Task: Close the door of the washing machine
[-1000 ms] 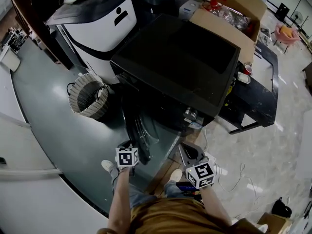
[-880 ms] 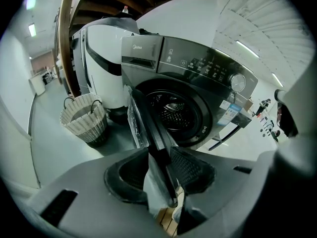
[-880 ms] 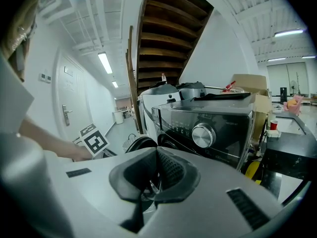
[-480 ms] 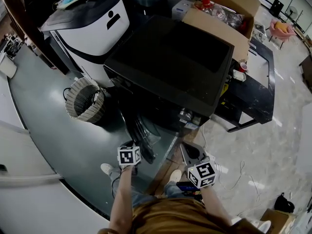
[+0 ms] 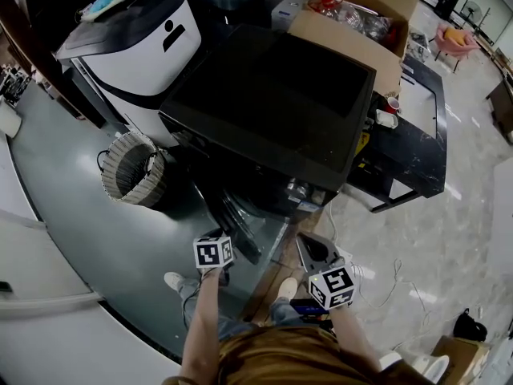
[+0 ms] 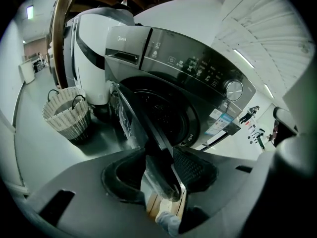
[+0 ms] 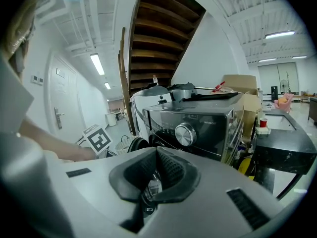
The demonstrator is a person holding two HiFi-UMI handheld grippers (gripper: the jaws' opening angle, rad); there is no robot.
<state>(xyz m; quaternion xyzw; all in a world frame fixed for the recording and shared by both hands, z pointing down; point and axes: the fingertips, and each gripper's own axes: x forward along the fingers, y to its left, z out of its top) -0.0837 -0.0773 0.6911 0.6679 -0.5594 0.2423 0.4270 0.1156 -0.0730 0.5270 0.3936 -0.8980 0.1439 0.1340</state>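
The dark front-loading washing machine (image 5: 272, 95) stands with its round door (image 5: 232, 215) swung out toward me, so the drum opening (image 6: 163, 115) is bare. My left gripper (image 5: 221, 237) is at the door's free edge. In the left gripper view that edge (image 6: 159, 150) runs between the pads of the left gripper (image 6: 161, 165). Its jaws have just been opening, and the edge sits loosely between them. My right gripper (image 5: 311, 249) hangs in front of the machine's right corner, apart from it. In its own view the right gripper (image 7: 156, 170) has its pads together and holds nothing.
A wicker basket (image 5: 128, 171) stands on the floor left of the door, beside a white appliance (image 5: 136, 38). A cardboard box (image 5: 353, 22) full of items sits behind the machine. A low black table (image 5: 417, 135) is at the right. Cables (image 5: 377, 279) lie on the floor.
The head view has swung, so the machine now sits further up and left. The left gripper has shifted slightly and remains at the door's edge. The right gripper has barely moved.
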